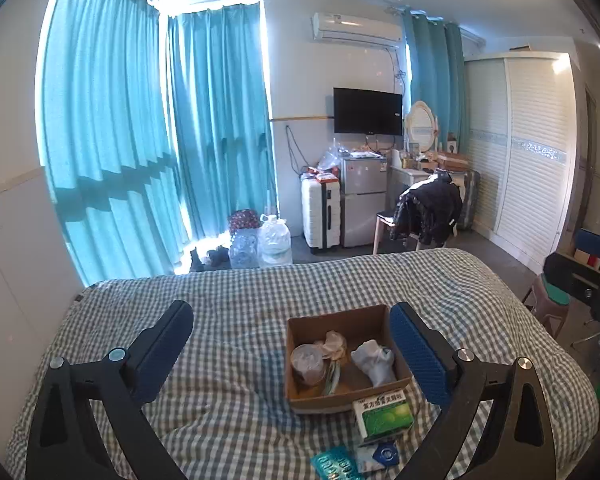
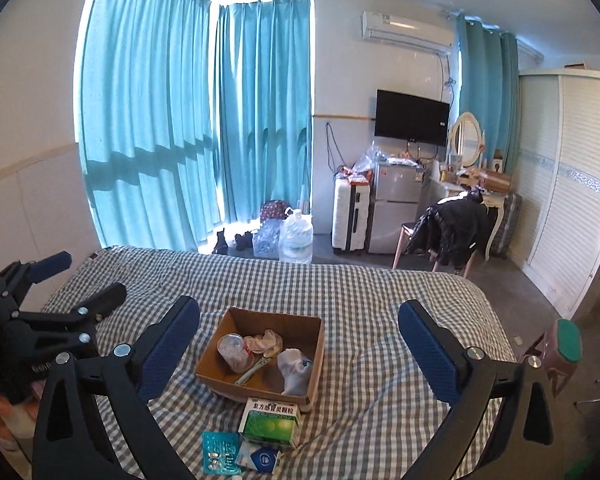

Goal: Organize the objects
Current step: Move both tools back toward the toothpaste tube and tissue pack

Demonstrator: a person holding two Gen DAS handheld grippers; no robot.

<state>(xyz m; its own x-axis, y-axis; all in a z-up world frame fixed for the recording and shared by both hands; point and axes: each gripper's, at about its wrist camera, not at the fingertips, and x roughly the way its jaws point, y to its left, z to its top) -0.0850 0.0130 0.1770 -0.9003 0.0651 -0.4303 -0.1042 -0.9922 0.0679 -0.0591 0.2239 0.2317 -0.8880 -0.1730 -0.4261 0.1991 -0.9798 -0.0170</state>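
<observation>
Box: an open cardboard box [image 2: 260, 354] sits on the checked bed [image 2: 380, 300], already holding a clear plastic cup [image 2: 233, 352], a crumpled beige wad [image 2: 266, 342], a pale clip-like piece [image 2: 252, 371] and a bundled white cloth [image 2: 294, 365].
Loose things: a green-and-white medicine box [image 2: 270, 420] lies touching the near wall of the cardboard box; just nearer the camera lie a teal blister pack [image 2: 218, 452] and a white sachet with a blue round mark [image 2: 260, 458].
Left gripper: the left gripper [image 1: 292, 354] is spread wide, with nothing between its blue pads, held above the bed with the cardboard box [image 1: 346, 360] between its fingers in the view.
Right gripper: the right gripper [image 2: 299, 348] is likewise wide apart and holds nothing.
Progress: my judgement is that three items remain to go in.
Risk, bedding: the soft, wrinkled cover may give under a downward press, so a flat blister pack or sachet could slide away or the fingers could pinch fabric.
Risk, box: the medicine box leans on the cardboard wall; a sideways nudge could shove the light cardboard box along.
Risk, grippers: both work near one spot and could collide.
Hidden: the lower edges of the blister pack and sachet are partly cut off; the print is too small to read; what the wad and the cloth are is unclear.
</observation>
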